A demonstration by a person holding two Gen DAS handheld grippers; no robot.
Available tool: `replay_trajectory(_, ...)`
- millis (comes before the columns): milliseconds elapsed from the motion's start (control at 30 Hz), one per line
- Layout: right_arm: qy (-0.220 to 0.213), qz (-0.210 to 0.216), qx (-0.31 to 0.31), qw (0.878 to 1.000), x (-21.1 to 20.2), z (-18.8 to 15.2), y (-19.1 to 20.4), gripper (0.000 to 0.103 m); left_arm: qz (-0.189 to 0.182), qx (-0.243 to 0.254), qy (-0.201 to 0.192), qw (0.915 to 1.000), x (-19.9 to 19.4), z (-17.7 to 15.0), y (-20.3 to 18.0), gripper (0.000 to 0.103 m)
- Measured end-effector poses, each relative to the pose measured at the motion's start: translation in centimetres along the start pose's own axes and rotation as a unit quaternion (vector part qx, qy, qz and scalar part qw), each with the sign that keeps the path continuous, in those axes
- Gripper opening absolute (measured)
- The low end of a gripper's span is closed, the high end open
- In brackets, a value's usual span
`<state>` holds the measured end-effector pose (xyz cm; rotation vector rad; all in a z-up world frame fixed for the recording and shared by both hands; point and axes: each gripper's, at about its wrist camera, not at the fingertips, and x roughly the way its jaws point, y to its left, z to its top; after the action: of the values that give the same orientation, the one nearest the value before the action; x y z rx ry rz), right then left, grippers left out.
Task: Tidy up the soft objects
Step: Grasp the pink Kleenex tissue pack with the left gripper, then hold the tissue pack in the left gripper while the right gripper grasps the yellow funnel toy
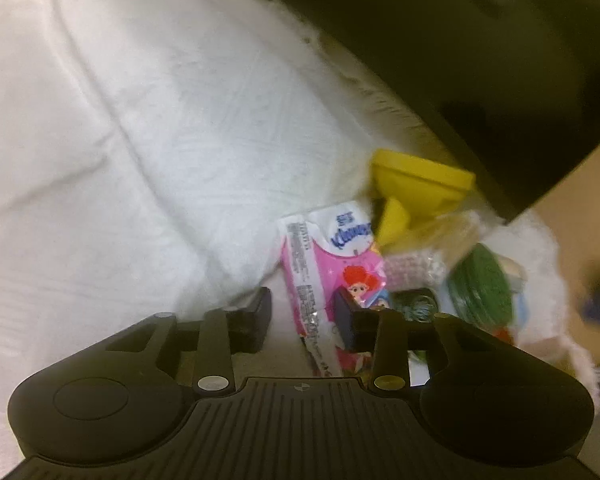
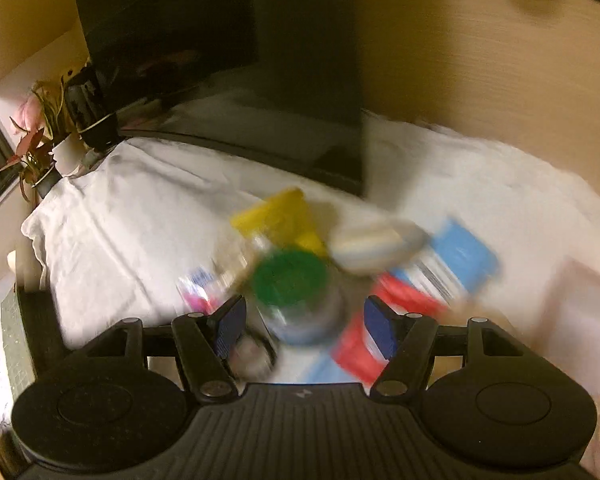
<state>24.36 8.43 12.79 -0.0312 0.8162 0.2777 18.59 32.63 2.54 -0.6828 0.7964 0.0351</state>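
Now, tissue pack (image 1: pixel 332 264): your pink packet with a cartoon girl lies flat on the white cloth (image 1: pixel 140 140), at the near-left edge of the pile; in the right wrist view only a blurred pink corner (image 2: pixel 198 296) shows.
Left gripper (image 1: pixel 303 316): your jaws stand open and hold nothing; the right-hand finger (image 1: pixel 346 320) sits over the packet, the left-hand finger (image 1: pixel 258 316) over bare cloth. Whether a finger touches the packet, you cannot tell.
Right gripper (image 2: pixel 306 330): your jaws are spread wide and empty, with the green lid (image 2: pixel 290 278) seen between the fingers and ahead of them.
Green lid: round, on top of a clear jar; in the left wrist view it (image 1: pixel 482 288) appears on edge, right of the packet.
Yellow funnel (image 1: pixel 416 196): tipped on its side just behind the packet, spout toward it; in the right wrist view it (image 2: pixel 280 216) lies behind the green lid.
Blue pack (image 2: pixel 460 256): right of the lid, with a red pack (image 2: pixel 404 296) just in front; both are heavily blurred.
White roll (image 2: pixel 370 246): a pale rounded thing between the funnel and the blue pack; too smeared to name better.
Black box (image 2: pixel 260 60): large and dark, standing on the cloth behind the pile.
Potted plant (image 2: pixel 36 140): at the far left corner, well apart from the pile.
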Motion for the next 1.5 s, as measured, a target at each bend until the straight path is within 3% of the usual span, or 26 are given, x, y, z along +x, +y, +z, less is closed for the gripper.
replay_trajectory(167,0.024,-0.044,-0.073,0.996,7.1,4.7,3.9,0.066,-0.062,-0.042,0.016,0.9971,0.1,-0.7,1.6,0.022)
replay_trajectory(233,0.032,-0.057,-0.057,0.996,9.1,6.1,4.3,0.066,-0.093,-0.045,0.026,0.9943,0.1,-0.8,2.0,0.019)
replay_trajectory(367,0.042,-0.072,-0.006,0.997,11.1,7.5,3.5,0.066,-0.168,-0.034,-0.02,0.985,-1.0,-0.7,2.7,0.021)
replay_trajectory(500,0.053,-0.083,-0.011,0.995,12.5,7.0,3.4,0.066,-0.201,-0.025,0.004,0.9793,-0.5,-0.2,3.0,0.024)
replay_trajectory(600,0.057,-0.069,-0.006,0.996,12.6,6.7,3.2,0.066,-0.258,-0.021,0.021,0.9656,-0.3,-0.2,2.7,0.025)
replay_trajectory(633,0.055,-0.065,-0.007,0.996,12.1,6.8,3.0,0.066,-0.255,-0.009,0.02,0.9668,-0.3,-0.1,2.3,0.025)
replay_trajectory(667,0.049,-0.061,-0.013,0.997,11.6,6.7,3.1,0.066,-0.223,0.007,0.02,0.9746,-0.1,-0.1,1.6,0.025)
replay_trajectory(700,0.041,-0.061,-0.024,0.997,11.0,6.6,3.2,0.066,-0.187,0.015,0.023,0.982,0.3,0.0,1.1,0.031)
replay_trajectory(733,0.034,-0.067,-0.034,0.997,10.6,6.4,3.4,0.066,-0.166,0.009,0.025,0.9858,0.7,0.1,0.7,0.05)
replay_trajectory(767,0.03,-0.074,-0.042,0.996,10.2,6.3,3.6,0.066,-0.154,-0.005,0.025,0.9878,0.8,0.2,0.6,0.052)
replay_trajectory(833,0.027,-0.084,-0.048,0.995,9.4,6.1,3.8,0.066,-0.14,-0.035,0.021,0.9893,0.7,0.6,0.1,0.05)
replay_trajectory(900,0.026,-0.07,-0.05,0.996,8.2,5.8,3.7,0.066,-0.12,-0.034,0.008,0.9922,0.1,1.0,-0.8,0.05)
replay_trajectory(1100,0.047,-0.035,-0.04,0.997,6.8,4.7,3.6,0.066,-0.078,0.059,0.007,0.9952,-1.3,0.3,-3.4,0.05)
replay_trajectory(1167,0.022,-0.032,-0.035,0.999,5.1,3.8,3.6,0.066,-0.058,0.077,0.008,0.9953,-1.6,-0.5,-3.1,0.05)
replay_trajectory(1233,-0.014,-0.026,-0.044,0.999,2.7,2.2,3.7,0.061,-0.067,0.067,0.005,0.9955,-1.5,-0.8,-2.6,0.05)
replay_trajectory(1300,-0.035,-0.012,-0.072,0.997,0.3,-0.4,3.9,0.048,-0.095,0.038,0.009,0.9947,-1.6,-0.8,-1.3,0.05)
replay_trajectory(1367,-0.034,-0.021,-0.103,0.994,-0.6,-3.3,4.5,0.032,-0.125,-0.003,0.02,0.9919,-1.4,-0.8,0.1,0.05)
replay_trajectory(1433,-0.017,-0.025,-0.12,0.992,0.6,-5.5,5.0,0.027,-0.145,-0.041,0.027,0.9882,-1.0,-0.8,1.2,0.05)
replay_trajectory(1500,-0.006,-0.022,-0.121,0.992,2.4,-6.6,4.8,0.022,-0.14,-0.074,0.036,0.9868,-0.2,-0.7,1.9,0.05)
